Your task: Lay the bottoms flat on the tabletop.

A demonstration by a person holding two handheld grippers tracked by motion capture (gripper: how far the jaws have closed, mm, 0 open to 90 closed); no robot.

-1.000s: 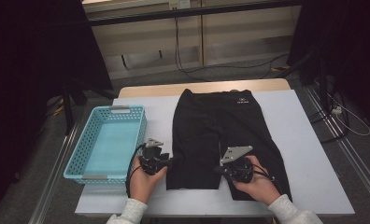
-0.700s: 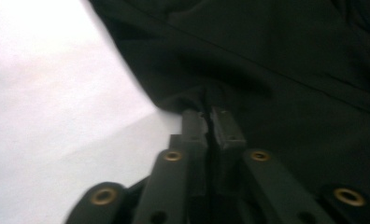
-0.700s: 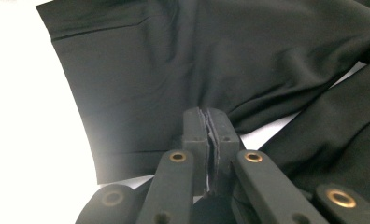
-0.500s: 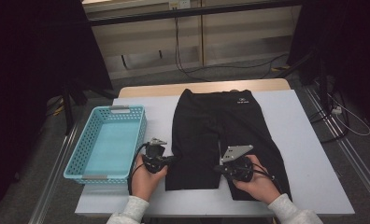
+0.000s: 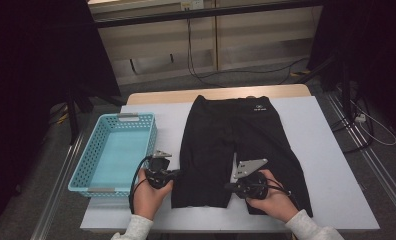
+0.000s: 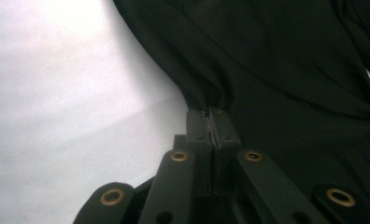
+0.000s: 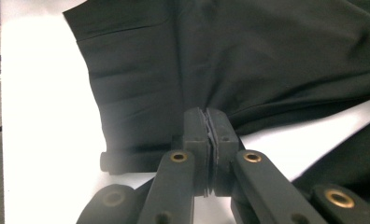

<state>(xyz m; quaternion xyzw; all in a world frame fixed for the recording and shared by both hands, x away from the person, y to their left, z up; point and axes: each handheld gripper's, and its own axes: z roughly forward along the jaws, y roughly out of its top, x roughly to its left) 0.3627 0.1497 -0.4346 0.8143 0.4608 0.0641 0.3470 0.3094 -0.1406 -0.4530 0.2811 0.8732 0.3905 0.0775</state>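
Black shorts (image 5: 221,135) lie flat on the white table (image 5: 331,150), waistband at the far side and legs toward me. My left gripper (image 5: 175,173) is at the outer edge of the left-hand leg, shut on a pinch of its fabric (image 6: 290,70); the jaw tips (image 6: 212,114) press together on the cloth edge. My right gripper (image 5: 232,186) points left at the inner edge of that same leg, near the gap between the legs. It is shut on the fabric (image 7: 267,56), jaw tips (image 7: 210,114) closed on a fold. The leg's hem lies to the left in the right gripper view.
A light blue mesh basket (image 5: 136,116) stands on the table's left side, just left of my left hand, with nothing in it. Bare white table lies to the right of the shorts. Cables run across the floor beyond the far edge.
Both hands have barely shifted, staying at the left-hand leg. The shorts lie as before and both grips hold.
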